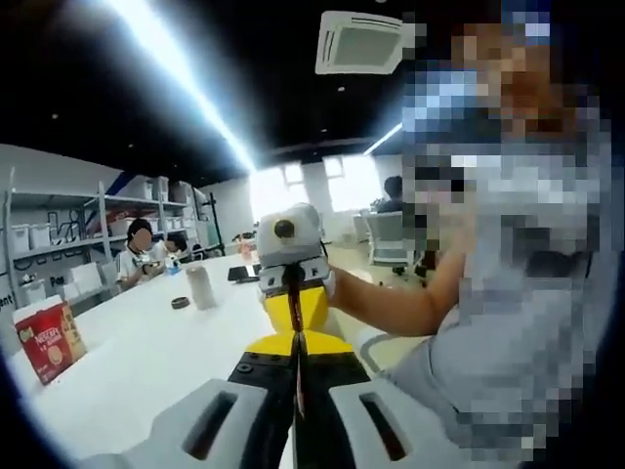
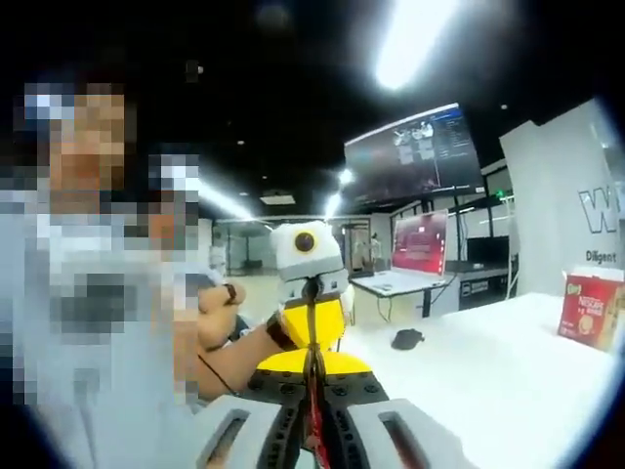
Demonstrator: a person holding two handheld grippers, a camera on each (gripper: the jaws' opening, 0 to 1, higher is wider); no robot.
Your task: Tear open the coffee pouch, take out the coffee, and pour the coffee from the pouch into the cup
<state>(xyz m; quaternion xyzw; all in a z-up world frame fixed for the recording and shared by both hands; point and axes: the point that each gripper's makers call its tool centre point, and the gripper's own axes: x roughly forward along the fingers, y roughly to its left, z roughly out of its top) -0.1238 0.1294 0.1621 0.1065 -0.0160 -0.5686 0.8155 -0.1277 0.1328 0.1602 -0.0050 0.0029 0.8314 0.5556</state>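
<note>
In the left gripper view, the left gripper [image 1: 296,344] rose from the bottom centre with its jaws pressed together on the coffee pouch [image 1: 299,386], which showed edge-on as a thin reddish strip in the slit between them. Straight ahead, mid-frame, the right gripper [image 1: 293,305] faced it tip to tip. A bare forearm [image 1: 391,303] ran off from there to the right. The white table [image 1: 146,362] spread across the lower left. On it stood a pale cup [image 1: 200,286] left of centre, with a small dark round thing [image 1: 181,303] just beside it. A red box [image 1: 44,339] sat near the left edge.

In the right gripper view, the right gripper [image 2: 314,363] came up from the bottom centre, likewise clamped on the pouch [image 2: 314,403], again only a narrow red edge. The left gripper [image 2: 311,318] met it nose to nose at mid-frame, a hand [image 2: 220,315] behind it on the left. The table [image 2: 488,381] filled the lower right, with the red box [image 2: 586,309] at the right edge and a small dark object [image 2: 407,339] nearer the centre.
</note>
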